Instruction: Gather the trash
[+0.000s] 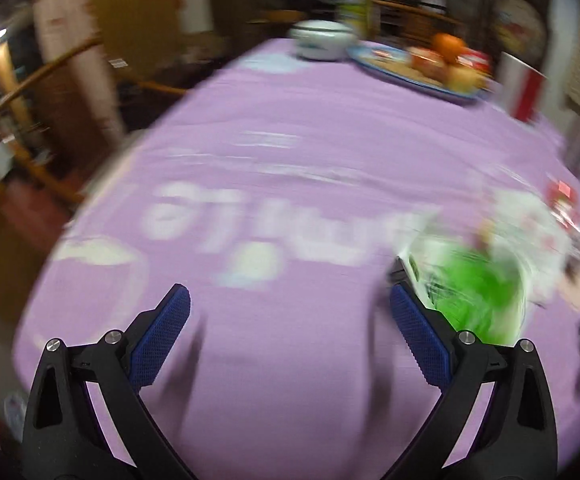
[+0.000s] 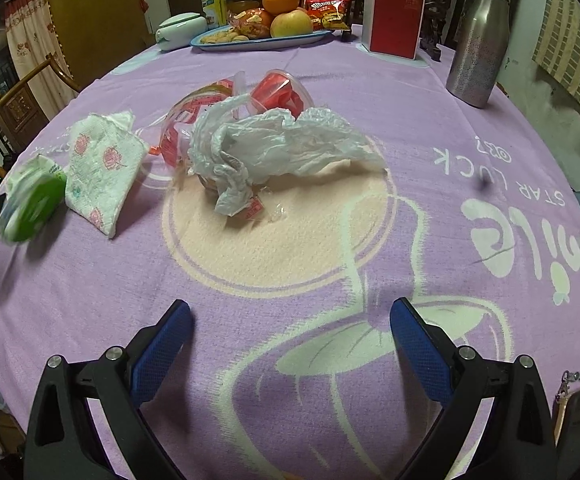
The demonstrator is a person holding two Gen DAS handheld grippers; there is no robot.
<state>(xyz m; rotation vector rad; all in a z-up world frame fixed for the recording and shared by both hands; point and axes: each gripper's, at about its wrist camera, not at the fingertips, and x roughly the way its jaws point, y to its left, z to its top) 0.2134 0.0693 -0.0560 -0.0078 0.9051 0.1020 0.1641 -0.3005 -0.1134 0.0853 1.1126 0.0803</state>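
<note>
Plainly, both the left gripper (image 1: 290, 320) and right gripper (image 2: 290, 332) are released and empty. The plastic bag (image 2: 273, 140), napkin (image 2: 103, 160) and green packet (image 2: 33, 208) lie mid-table; the flimsy bag could slip, or the packet slide off the left edge.

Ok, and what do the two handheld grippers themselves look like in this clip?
Both look identical. The left gripper and right gripper each have two black plastic arms with triangular cut-outs and round silver fasteners at the joints. Each finger carries a blue pad with a fine cross-hatched grip texture. No cables, labels or sleeves show in either wrist view.
</note>
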